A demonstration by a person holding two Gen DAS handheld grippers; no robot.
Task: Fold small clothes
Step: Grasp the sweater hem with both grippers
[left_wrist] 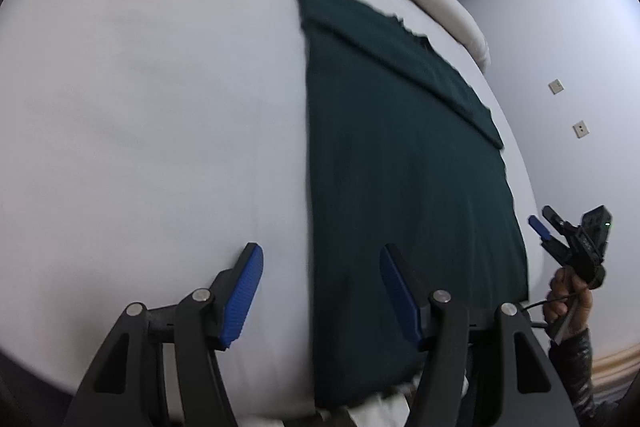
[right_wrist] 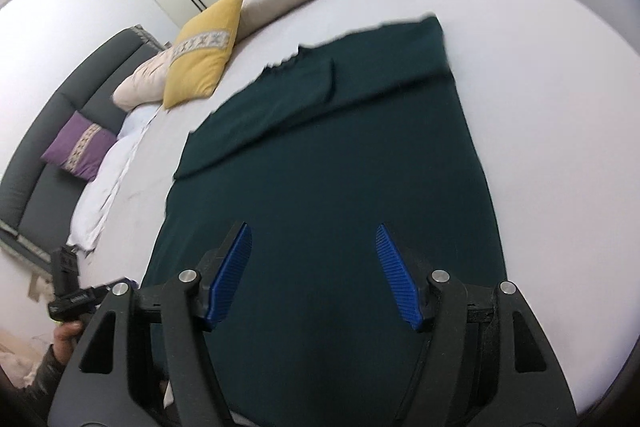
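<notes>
Both grippers hang empty over the bed, so the step in hand looks like a pause between folds: the cloth lies released and the next grasp has not begun. The left gripper has its blue ribbed jaws spread wide with nothing between them; the long left edge of the dark green, flat knitted garment runs up through the gap, nearer the right jaw, with bare white bed sheet ahead of the left jaw. The right gripper is likewise wide and empty, and the dark green garment fills the whole space ahead of and beyond both its jaws. The cloth lies smooth on the sheet as a long rectangle, with a band across its far end (probably the sleeves or top part turned in) forming a diagonal ridge, and a frayed-looking far hem. The next move, as I judge it, calls for each gripper to come down on a near corner or hem, pinch a single edge cleanly, and carry it toward the far band. A yellow square cushion lies well beyond the jaws, clear of the work.
</notes>
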